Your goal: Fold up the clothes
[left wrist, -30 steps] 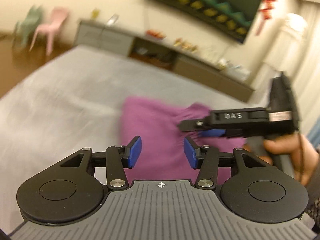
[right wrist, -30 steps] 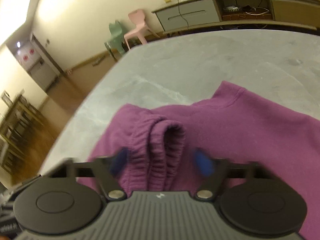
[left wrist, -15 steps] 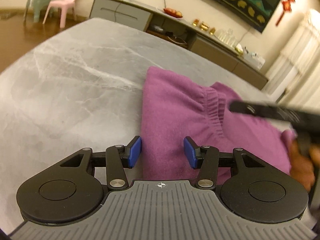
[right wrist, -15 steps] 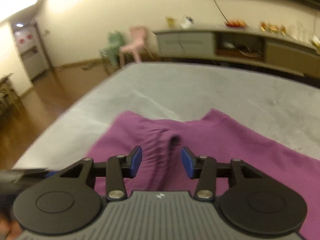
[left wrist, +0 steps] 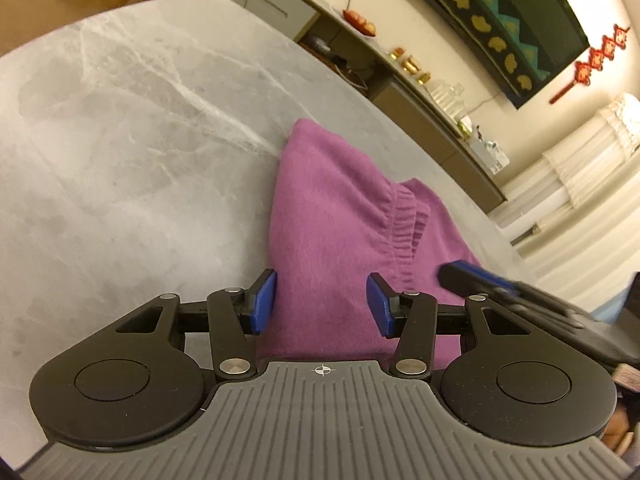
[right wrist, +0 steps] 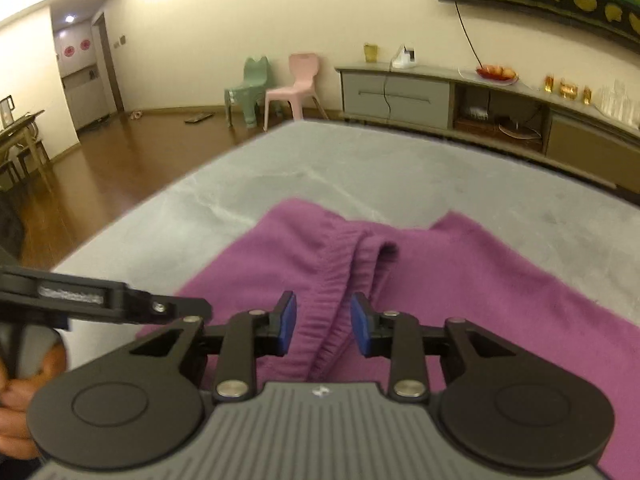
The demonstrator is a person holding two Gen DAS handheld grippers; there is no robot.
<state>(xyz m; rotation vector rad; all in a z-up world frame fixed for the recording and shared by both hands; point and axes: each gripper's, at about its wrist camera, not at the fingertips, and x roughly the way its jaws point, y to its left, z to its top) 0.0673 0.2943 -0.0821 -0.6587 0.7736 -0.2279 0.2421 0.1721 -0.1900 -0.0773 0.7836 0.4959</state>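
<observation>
since the earlier frames both units have dropped closer to the cloth, and the right gripper's jaws have narrowed from wide apart to a closer gap. left wrist view: left gripper (left wrist: 322, 307) sits low over the purple garment (left wrist: 332, 224), jaws wide apart, blue pads either side of the fabric w/ clear space at each pad; nothing gripped. garment lies on the grey marbled table (left wrist: 132, 152), near edge running under the gripper body, far corner pointing away twd the sideboard (left wrist: 404, 80). ribbed elastic band (left wrist: 404, 224) runs across the cloth right of centre, bunched in a small ridge. right gripper enters at right edge as a blurred black bar w/ a blue pad, its tip over the garment beside the band; contact w/ cloth cannot be told from this view. right wrist view: right gripper (right wrist: 323, 325) has jaws partly open, straddling the ribbed band fold (right wrist: 344, 280); pads stand just beside the fold on both sides, but whether they touch it cannot be told, so no firm hold is confirmed. garment spreads from centre to right edge of frame, flat on the table (right wrist: 320, 160), w/ a raised loop of band at mid-frame. left gripper shows at left as a black bar over the garment's near-left corner, held by a hand (right wrist: 24, 384). bkgd: pink chair (right wrist: 296, 84) and green chair (right wrist: 248, 88) stand side by side on the wood floor.
</observation>
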